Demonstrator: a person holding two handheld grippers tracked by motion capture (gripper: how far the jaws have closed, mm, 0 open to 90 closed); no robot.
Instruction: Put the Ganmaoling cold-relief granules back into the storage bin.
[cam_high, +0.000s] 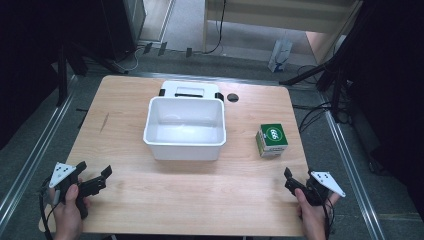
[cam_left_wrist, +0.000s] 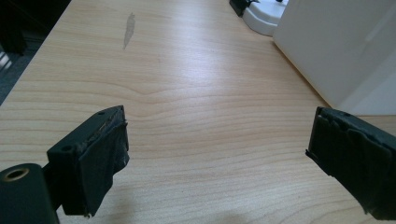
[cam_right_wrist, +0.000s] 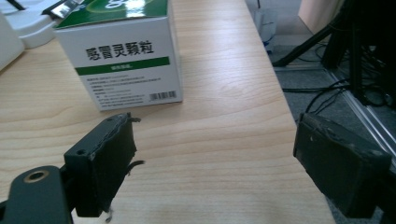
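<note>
Hovering at the near edge of the wood surface (cam_high: 200, 195): left tool (cam_high: 92, 175) w/ jaws wide apart, nothing btwn them; right tool (cam_high: 290, 181) also spread, empty. Just ahead of right tool stands a green-and-white box (cam_high: 271, 140), upright, apart from the jaws. Farther, mid-surface, a white bin (cam_high: 184, 145) sits open, w/ a white lid (cam_high: 189, 89) touching its far side.
</note>
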